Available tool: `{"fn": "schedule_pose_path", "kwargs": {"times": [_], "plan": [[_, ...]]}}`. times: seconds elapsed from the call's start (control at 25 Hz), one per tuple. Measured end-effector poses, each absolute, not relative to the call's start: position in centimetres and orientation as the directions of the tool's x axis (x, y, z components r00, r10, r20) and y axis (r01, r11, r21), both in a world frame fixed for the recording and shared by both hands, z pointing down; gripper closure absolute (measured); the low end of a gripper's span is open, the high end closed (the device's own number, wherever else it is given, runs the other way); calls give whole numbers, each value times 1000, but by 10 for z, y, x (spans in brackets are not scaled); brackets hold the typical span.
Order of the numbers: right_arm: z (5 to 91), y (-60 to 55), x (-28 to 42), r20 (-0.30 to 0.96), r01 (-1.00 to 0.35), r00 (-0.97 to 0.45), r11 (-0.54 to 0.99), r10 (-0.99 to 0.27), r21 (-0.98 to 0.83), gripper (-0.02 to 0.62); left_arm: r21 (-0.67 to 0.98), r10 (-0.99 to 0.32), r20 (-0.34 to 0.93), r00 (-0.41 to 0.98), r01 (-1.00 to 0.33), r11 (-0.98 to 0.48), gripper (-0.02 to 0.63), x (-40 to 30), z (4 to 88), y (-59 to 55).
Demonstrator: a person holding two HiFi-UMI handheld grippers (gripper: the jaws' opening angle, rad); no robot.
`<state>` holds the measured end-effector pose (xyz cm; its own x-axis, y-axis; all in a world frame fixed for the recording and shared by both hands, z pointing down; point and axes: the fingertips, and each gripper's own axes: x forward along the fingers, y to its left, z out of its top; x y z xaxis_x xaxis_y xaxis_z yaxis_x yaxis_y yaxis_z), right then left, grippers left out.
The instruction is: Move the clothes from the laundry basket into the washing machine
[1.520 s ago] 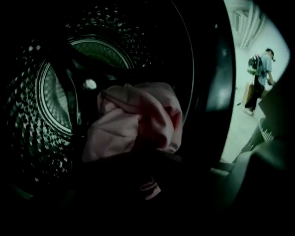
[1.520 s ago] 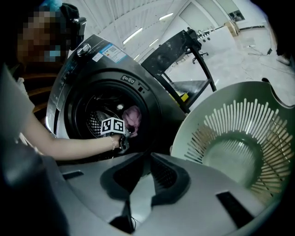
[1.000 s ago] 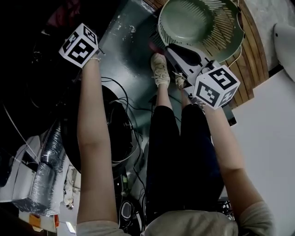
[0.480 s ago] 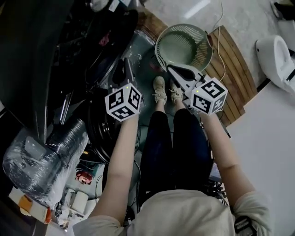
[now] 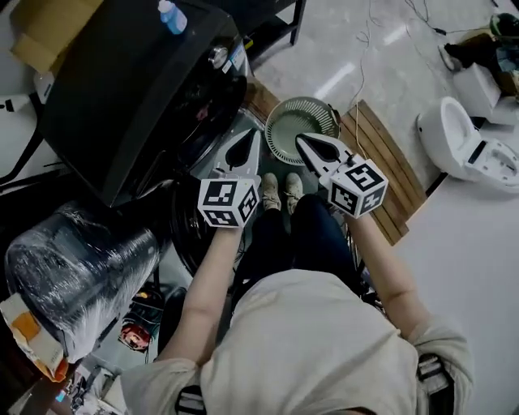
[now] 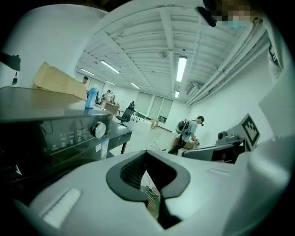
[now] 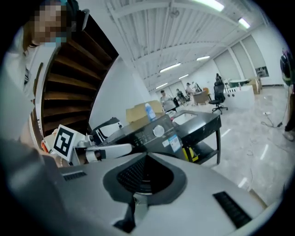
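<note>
Left tool (image 5: 243, 146), jaws just drawn together, and right tool (image 5: 312, 147) are both closed on nothing; round green laundry basket (image 5: 300, 121) sits empty beside the black washing machine (image 5: 138, 89), blue bottle (image 5: 172, 16) atop

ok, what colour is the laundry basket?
The basket is pale green, best in the head view.

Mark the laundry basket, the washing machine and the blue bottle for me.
laundry basket (image 5: 293, 130), head view, bare inside of its bowl.
washing machine (image 5: 122, 97), head view, bare dark top panel.
blue bottle (image 5: 168, 16), head view, middle of its body.
</note>
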<state>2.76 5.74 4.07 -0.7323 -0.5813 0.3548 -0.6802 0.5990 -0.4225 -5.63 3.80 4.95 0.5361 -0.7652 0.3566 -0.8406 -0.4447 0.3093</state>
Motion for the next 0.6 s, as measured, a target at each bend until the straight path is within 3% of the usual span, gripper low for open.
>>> {"fn": "schedule_pose_path", "kwargs": {"times": [0.6], "plan": [[-50, 73, 10, 254, -699, -715, 657, -651, -282, 586, 210, -776, 294, 558, -830, -517, 595, -50, -25, 66]]}}
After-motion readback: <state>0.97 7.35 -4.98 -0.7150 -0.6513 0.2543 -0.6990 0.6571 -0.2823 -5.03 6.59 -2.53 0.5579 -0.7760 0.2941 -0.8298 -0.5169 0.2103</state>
